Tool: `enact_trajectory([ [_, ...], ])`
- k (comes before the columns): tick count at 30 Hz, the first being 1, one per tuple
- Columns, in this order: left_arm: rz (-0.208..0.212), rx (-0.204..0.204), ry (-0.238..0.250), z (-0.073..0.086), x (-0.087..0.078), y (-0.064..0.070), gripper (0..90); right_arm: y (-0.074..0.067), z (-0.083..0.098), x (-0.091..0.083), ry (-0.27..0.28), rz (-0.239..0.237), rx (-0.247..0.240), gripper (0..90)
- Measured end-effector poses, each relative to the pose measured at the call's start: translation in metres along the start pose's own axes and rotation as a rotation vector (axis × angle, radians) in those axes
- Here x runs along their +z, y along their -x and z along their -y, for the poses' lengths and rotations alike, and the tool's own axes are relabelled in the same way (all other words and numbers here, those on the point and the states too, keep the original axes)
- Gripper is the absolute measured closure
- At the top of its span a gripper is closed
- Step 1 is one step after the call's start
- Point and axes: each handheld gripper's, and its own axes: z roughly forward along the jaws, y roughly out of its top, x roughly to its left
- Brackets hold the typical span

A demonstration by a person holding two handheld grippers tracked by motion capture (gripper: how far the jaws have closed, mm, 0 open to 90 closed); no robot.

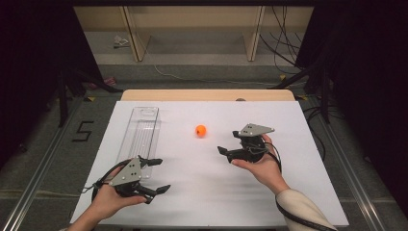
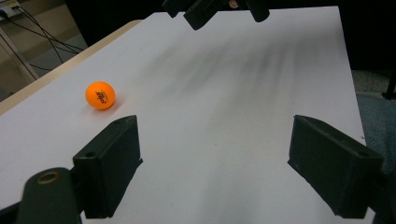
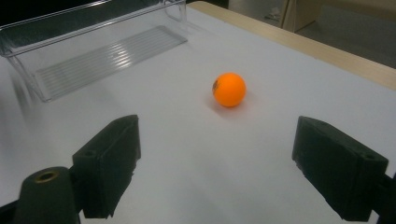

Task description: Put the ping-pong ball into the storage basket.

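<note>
My right gripper hovers with its jaws spread wide, gripping nothing, aimed at the small round orange ball lying on the white table sheet near it, apart from the jaws. A ball has no long axis; its dark printed mark faces left in my right gripper view. My left gripper, jaws also released, sits beside the long clear plastic tray, whose length runs away from me.

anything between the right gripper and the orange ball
Nothing: bare white table between the right gripper and orange ball, in the right gripper view.
</note>
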Motion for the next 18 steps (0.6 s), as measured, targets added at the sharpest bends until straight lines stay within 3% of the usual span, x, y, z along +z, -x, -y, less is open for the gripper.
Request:
enact_trajectory([
  [18,0.001,0.003,-0.002,0.0,0.0,0.0,16.3,0.003,-0.008,0.016,-0.006,0.001,0.003,16.2],
])
